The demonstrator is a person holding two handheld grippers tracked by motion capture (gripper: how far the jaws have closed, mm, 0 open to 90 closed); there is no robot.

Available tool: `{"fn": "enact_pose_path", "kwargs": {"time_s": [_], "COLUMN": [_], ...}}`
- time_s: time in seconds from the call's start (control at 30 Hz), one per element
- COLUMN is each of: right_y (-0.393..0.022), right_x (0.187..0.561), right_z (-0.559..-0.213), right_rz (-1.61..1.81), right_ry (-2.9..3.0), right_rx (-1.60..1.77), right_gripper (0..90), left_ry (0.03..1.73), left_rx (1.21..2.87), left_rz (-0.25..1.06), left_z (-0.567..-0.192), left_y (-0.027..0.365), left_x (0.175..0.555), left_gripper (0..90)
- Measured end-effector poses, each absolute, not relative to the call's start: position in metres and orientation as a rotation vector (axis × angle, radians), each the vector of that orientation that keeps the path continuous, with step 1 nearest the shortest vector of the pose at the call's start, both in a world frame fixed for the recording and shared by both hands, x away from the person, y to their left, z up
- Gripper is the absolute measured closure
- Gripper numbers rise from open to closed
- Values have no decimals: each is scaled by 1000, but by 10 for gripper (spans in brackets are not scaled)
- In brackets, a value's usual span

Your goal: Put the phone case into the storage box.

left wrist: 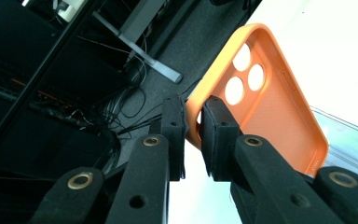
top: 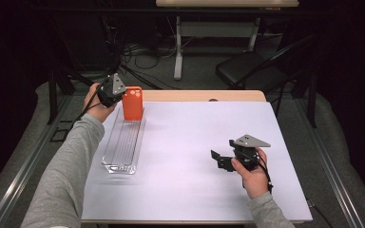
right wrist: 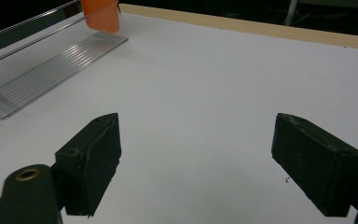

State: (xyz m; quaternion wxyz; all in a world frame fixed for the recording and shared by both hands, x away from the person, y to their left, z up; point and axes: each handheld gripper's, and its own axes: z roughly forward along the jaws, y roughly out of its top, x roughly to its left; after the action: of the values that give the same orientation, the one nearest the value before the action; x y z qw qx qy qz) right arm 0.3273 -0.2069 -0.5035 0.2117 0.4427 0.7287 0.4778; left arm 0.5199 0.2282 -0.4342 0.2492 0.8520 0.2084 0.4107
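Note:
An orange phone case (top: 133,103) stands upright at the far end of a clear ribbed tray (top: 124,145) on the left of the white table. My left gripper (top: 119,95) is shut on the case's upper left edge. In the left gripper view the two pads pinch the rim of the orange phone case (left wrist: 275,107) near its three camera holes, with my left gripper (left wrist: 193,135) closed around it. My right gripper (top: 221,159) rests low on the right side of the table, jaws wide open and nothing between them; in its own view my right gripper (right wrist: 196,163) faces bare tabletop.
The white table (top: 190,142) has a wooden far edge (top: 204,96). Beyond it are a table leg, cables and a black chair (top: 254,71) on the floor. The clear tray (right wrist: 51,70) and the case's lower end (right wrist: 100,16) lie far left in the right gripper view.

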Motion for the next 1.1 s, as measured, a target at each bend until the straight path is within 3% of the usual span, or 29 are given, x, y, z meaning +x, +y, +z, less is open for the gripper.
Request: {"fn": "enact_pose_path", "kwargs": {"time_s": [1.1], "right_y": [-200], "right_x": [331], "right_z": [-511], "right_rz": [1314], "right_ry": [2065], "right_rx": [1227], "right_gripper": [156], "left_ry": [548], "left_rx": [2280], "left_rz": [1162], "left_z": [-452], "left_y": [236], "left_x": [516], "left_gripper": [803]}}
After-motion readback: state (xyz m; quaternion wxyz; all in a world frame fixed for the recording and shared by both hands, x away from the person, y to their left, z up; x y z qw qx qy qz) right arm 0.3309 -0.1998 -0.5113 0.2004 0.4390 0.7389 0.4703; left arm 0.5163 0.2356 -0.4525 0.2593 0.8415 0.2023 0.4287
